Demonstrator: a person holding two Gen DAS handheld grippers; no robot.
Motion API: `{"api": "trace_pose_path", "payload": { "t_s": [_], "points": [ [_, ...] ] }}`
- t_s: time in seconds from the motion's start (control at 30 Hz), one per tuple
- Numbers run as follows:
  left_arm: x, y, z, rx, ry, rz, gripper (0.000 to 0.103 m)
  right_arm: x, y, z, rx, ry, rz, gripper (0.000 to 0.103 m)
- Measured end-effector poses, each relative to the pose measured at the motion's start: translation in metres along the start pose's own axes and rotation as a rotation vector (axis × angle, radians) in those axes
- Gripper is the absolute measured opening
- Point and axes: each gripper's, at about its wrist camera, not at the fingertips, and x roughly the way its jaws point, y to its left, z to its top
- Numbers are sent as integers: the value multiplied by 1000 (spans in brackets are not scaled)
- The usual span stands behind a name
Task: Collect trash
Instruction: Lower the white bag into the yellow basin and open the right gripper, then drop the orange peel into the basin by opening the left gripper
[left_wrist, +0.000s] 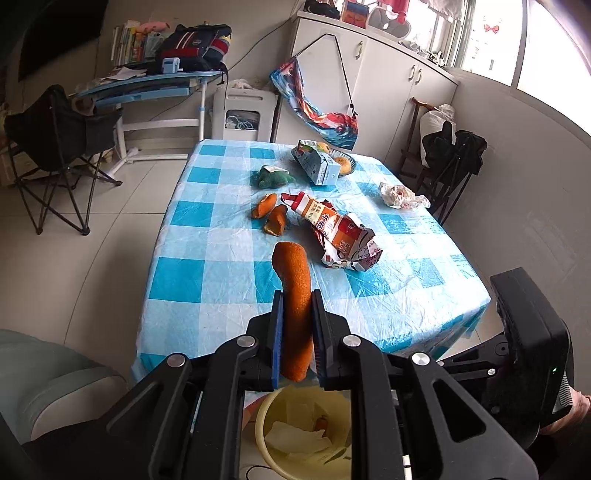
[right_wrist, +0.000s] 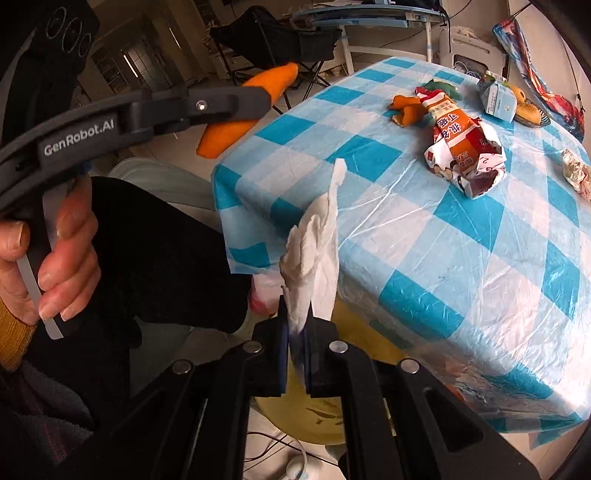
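Note:
My left gripper (left_wrist: 297, 306) is shut on a long orange peel (left_wrist: 294, 295) and holds it above a yellow bin (left_wrist: 266, 413) that has white paper inside. The peel and left gripper also show in the right wrist view (right_wrist: 243, 107). My right gripper (right_wrist: 295, 328) is shut on a crumpled white tissue (right_wrist: 316, 258), beside the table's near corner and over the yellow bin (right_wrist: 354, 332). On the checked tablecloth (left_wrist: 221, 266) lie two orange peel pieces (left_wrist: 271, 216), a crushed orange-white carton (left_wrist: 340, 232) and a crumpled wrapper (left_wrist: 400, 195).
A blue-grey milk carton (left_wrist: 317, 164), a green plush toy (left_wrist: 273, 176) and a plate with buns (left_wrist: 345, 164) sit at the table's far end. A folding chair (left_wrist: 55, 147) and a desk (left_wrist: 147, 85) stand to the left, white cabinets (left_wrist: 369, 74) behind.

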Motion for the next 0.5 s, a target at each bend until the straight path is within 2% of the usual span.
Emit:
{"api": "trace_pose_path", "payload": {
  "t_s": [0.07,0.17,0.23,0.43,0.5],
  "points": [
    [-1,-1,-4,1,5,-2,14,15,2,-6,-5,78,-4,7],
    [-3,-3,-11,6,16,-3,14,19,-3,-9,22,96,-36,23],
    [-3,-6,-17,9,30,-9,14,6,-9,-6,60,34,-47,39],
    [3,-26,-45,55,106,-28,14,-42,-30,-8,214,-219,-79,48],
    [7,-36,-56,85,143,-35,15,-58,-33,-11,247,-300,-76,54]
  ]
}}
